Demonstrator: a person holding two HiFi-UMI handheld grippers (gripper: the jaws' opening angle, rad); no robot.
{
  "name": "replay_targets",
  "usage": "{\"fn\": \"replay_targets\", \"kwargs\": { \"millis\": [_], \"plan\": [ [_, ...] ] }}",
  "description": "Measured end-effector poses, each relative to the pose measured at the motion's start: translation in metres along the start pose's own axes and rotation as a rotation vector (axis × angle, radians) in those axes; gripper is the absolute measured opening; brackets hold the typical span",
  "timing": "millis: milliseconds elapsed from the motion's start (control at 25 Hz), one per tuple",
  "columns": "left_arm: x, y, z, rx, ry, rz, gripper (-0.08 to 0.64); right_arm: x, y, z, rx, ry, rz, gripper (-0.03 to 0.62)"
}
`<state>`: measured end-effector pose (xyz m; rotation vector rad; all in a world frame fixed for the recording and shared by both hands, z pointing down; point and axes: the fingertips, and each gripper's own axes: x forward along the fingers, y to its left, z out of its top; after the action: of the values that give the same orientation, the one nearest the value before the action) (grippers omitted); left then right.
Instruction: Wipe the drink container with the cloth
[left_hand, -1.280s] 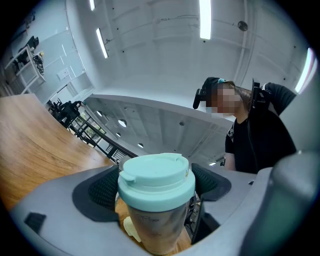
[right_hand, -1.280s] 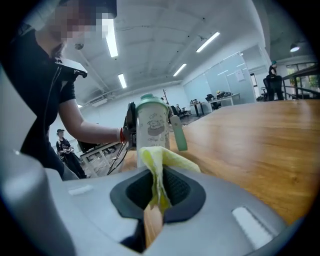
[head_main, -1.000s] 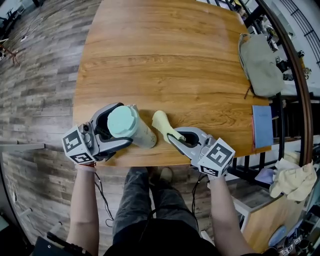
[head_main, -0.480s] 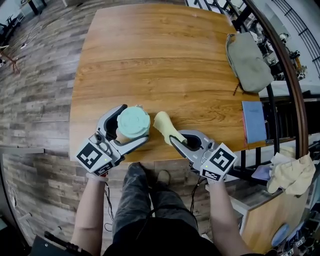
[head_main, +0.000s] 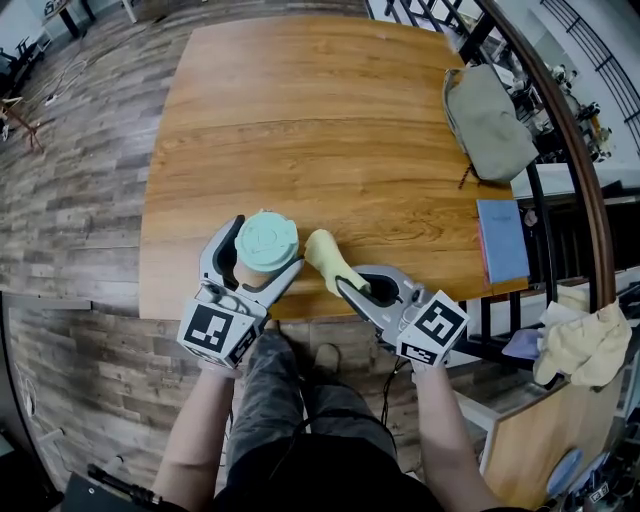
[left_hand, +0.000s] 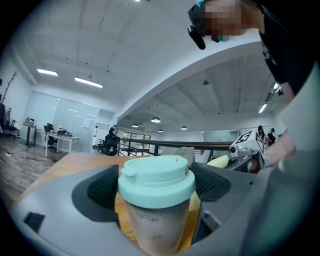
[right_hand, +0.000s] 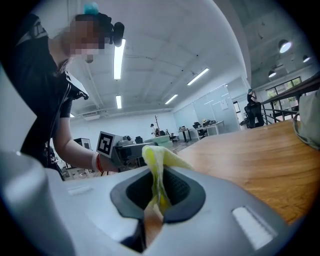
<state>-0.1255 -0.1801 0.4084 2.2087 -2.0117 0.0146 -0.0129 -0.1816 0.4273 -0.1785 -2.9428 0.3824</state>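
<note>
A paper drink cup with a mint-green lid stands near the wooden table's front edge. My left gripper reaches in from the near side and is shut on the cup, one jaw on each side. In the left gripper view the cup fills the gap between the dark pads. Just right of the cup, my right gripper is shut on a pale yellow cloth. The cloth sticks up from between the jaws; its tip lies close beside the cup.
A grey-green bag lies at the table's far right, and a blue notebook sits by the right edge. A dark railing runs past that edge. A cream cloth bundle lies off the table to the right. The person's legs are under the front edge.
My left gripper has swung from the cup's left round to its near side, and the cup has gone from tilted to upright. The right gripper and cloth have barely moved.
</note>
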Motion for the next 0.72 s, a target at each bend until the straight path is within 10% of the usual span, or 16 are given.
{"fn": "replay_targets", "kwargs": {
  "millis": [720],
  "plan": [
    [-0.002,-0.015,0.000,0.063,-0.012,0.356,0.439,-0.014,0.009,-0.003,0.005,-0.015,-0.015,0.025]
  ]
}}
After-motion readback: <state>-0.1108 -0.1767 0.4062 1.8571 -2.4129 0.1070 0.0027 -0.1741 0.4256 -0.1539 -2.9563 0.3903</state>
